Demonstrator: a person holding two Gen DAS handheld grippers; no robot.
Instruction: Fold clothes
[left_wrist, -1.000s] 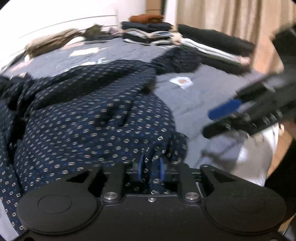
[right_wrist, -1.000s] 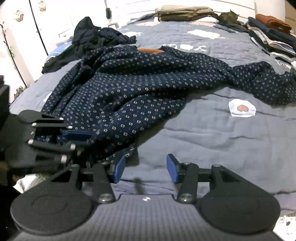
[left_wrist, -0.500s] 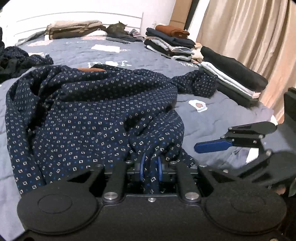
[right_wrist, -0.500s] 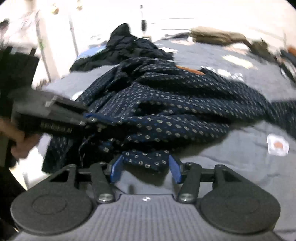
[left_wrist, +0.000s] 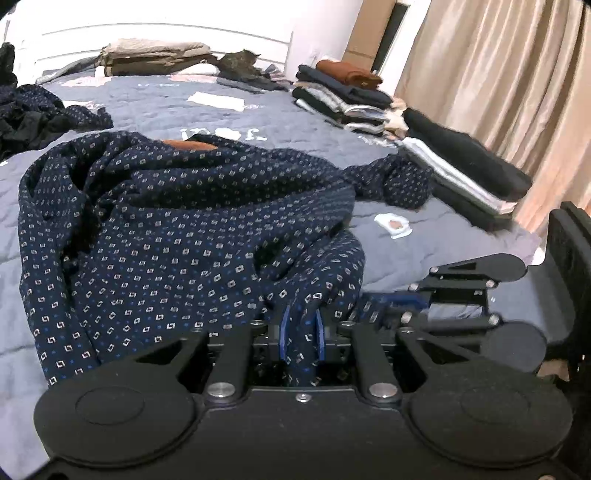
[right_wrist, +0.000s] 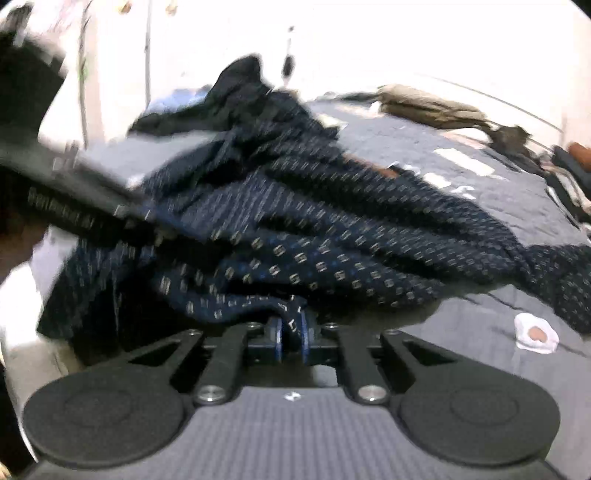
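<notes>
A navy shirt with small square dots (left_wrist: 184, 229) lies crumpled on the grey bed cover (left_wrist: 424, 254). My left gripper (left_wrist: 301, 339) has a bunched fold of the shirt's near edge between its blue pads, and its jaws are opening. Just to its right, my right gripper (left_wrist: 391, 301) meets the same edge. In the right wrist view the right gripper (right_wrist: 291, 334) is shut on a narrow fold of the shirt (right_wrist: 332, 236). The left gripper (right_wrist: 147, 218) shows there as a blurred dark shape at the left, against the cloth.
Folded clothes are stacked along the bed's right side (left_wrist: 347, 92), with a black folded pile (left_wrist: 469, 162) nearer me. A beige curtain (left_wrist: 498, 74) hangs behind them. A dark heap of clothes (left_wrist: 22, 122) lies far left, and beige garments (left_wrist: 155, 55) rest by the headboard.
My right gripper came in from the right and closed on the shirt's near edge beside the left gripper. The left gripper lifted the cloth a little and rolled.
</notes>
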